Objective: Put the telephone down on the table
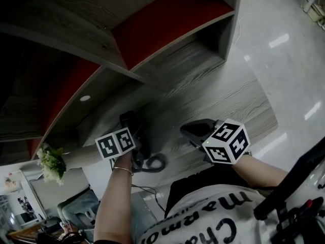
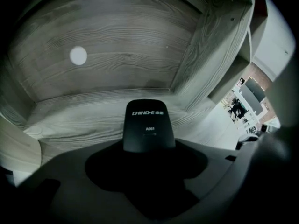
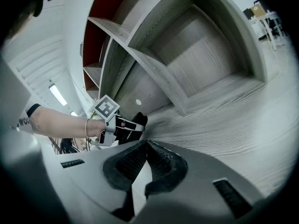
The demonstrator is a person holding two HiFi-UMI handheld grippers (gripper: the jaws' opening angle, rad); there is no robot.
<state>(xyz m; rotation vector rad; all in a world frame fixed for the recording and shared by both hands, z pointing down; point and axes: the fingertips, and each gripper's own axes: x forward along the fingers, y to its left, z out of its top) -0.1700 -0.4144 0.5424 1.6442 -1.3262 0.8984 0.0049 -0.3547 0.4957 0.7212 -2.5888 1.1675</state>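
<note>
Left tool (image 2: 148, 155): its jaws stand part-way apart and are clamped on the black telephone (image 2: 148, 125). The handset's end, printed CHINO-E, sticks out ahead of them. The tool points steeply down.
Telephone: it is held over the grey wood-grain desk (image 1: 228, 93), near the foot of the shelves (image 1: 167, 14). No view shows whether it touches the desk.
Cord (image 1: 155, 162): a dark coiled loop lies just beside the left tool in the head view.
Right tool (image 3: 144, 146): its pad tips are closed together with nothing between them. It is held apart from the telephone, over the desk.
</note>
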